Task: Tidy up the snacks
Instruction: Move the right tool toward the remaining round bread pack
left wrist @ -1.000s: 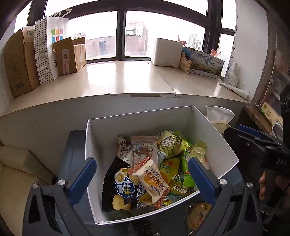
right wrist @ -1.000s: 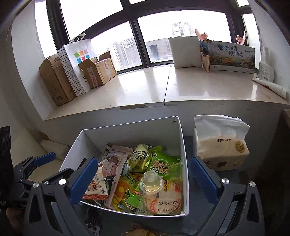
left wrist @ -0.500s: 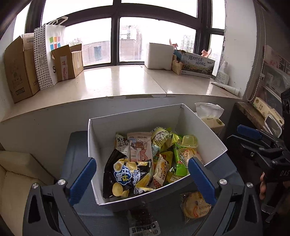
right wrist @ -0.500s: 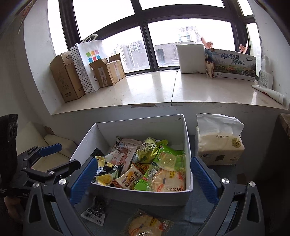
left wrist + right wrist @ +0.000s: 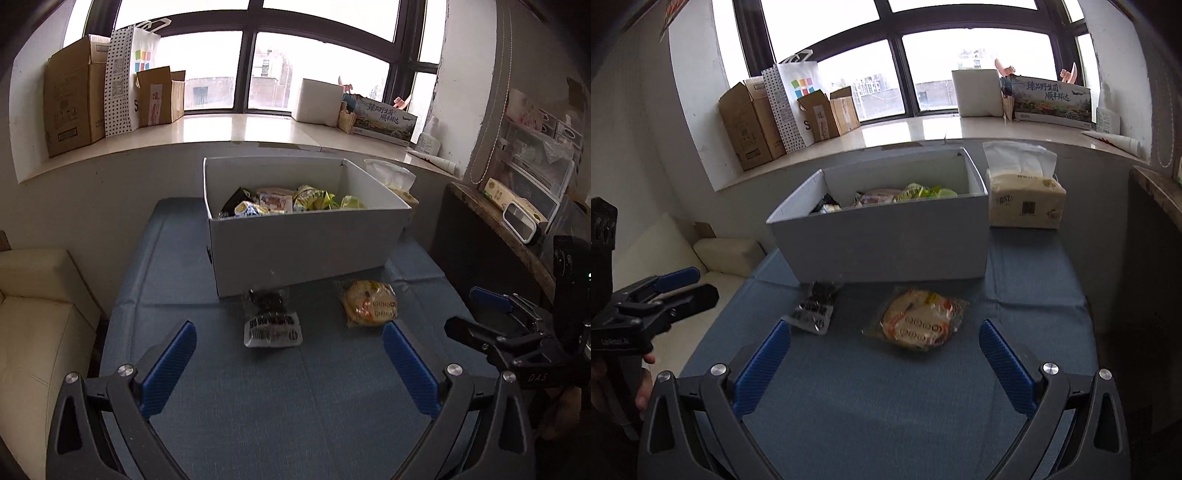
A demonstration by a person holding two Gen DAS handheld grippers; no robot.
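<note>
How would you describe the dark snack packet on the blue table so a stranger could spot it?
Find the white box on the blue table. Two packets lie in front of it. The dark snack packet is the left one, black with a white label end, unlike the round yellow pastry packet beside it.

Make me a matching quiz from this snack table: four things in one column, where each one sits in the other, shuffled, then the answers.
1. white box
2. tissue pack
3. round cake packet
4. dark snack packet

A. in front of the box, toward its left corner
B. right of the box
C. holds many snacks
D. in front of the box, toward its right

Pairs: 1-C, 2-B, 3-D, 4-A
</note>
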